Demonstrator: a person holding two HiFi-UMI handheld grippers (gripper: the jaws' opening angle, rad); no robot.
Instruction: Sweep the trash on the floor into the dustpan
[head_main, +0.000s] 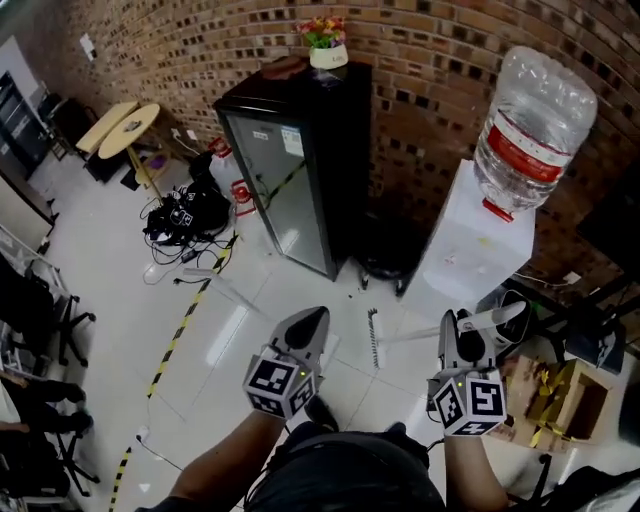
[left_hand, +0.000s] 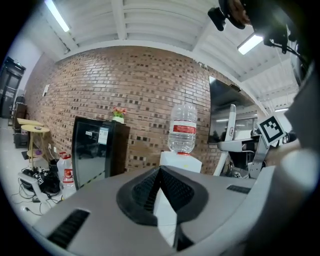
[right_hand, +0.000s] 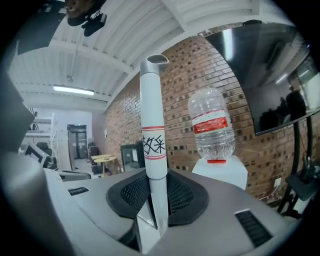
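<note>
Right gripper (right_hand: 153, 220) clamped on broom handle (right_hand: 153, 125) | left gripper (left_hand: 160, 172) pinched closed, empty | broom head (head_main: 375, 340) on floor (head_main: 200, 330) | best: short, low strokes

Head view: indoor, rather dim overall. Pale floor (head_main: 110, 300) is the brightest part, w/ a soft glare patch centre-left. Lower left & right edges go dark. Strong barrel distortion: brick wall (head_main: 200, 40) bows along the top. Bottle (head_main: 530, 120) catches highlights.

Both gripper views: round fisheye frame, all 4 corners black.

Left gripper view: 2 ceiling tubes (left_hand: 57, 15), upper left & upper right, blown out white. Left gripper (left_hand: 160, 172) body at the bottom is soft, out of focus; wall behind is sharper.

Right gripper view: 1 tube (right_hand: 74, 90) at left, glare on screen (right_hand: 260, 70) upper right. Handle (right_hand: 152, 140) fairly sharp, evenly lit.
</note>
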